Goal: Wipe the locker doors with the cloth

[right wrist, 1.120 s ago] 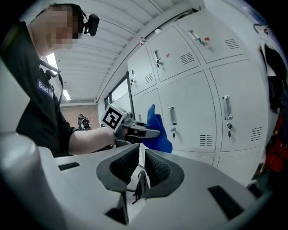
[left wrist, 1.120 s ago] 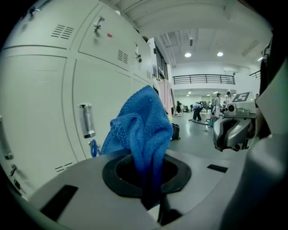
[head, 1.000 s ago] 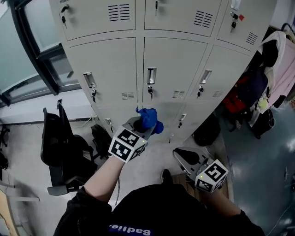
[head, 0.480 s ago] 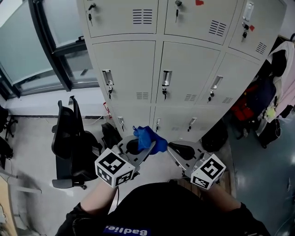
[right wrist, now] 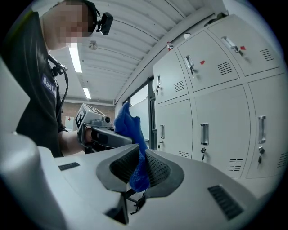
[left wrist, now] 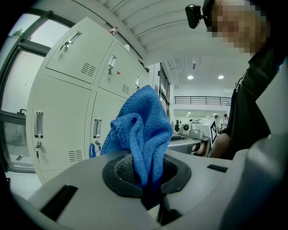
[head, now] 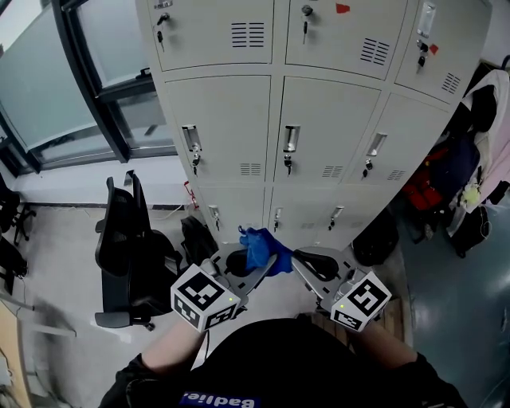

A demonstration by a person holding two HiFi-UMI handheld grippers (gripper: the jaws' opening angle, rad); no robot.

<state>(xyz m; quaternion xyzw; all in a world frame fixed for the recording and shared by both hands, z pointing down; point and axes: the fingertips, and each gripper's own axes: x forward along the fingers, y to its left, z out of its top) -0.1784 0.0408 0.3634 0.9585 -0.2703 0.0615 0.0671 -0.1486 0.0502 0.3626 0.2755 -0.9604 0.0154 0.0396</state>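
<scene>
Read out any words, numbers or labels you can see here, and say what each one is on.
"Badlie": white print on the person's shirt, cut off at the picture's edge, so it may be incomplete.
Red stickers on the upper locker doors: too small to read.
Cubes on the left gripper and right gripper: square patterns, no letters.
Cloth: no label shows.

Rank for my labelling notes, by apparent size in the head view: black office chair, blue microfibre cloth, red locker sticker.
1. black office chair
2. blue microfibre cloth, nearer the camera
3. red locker sticker
</scene>
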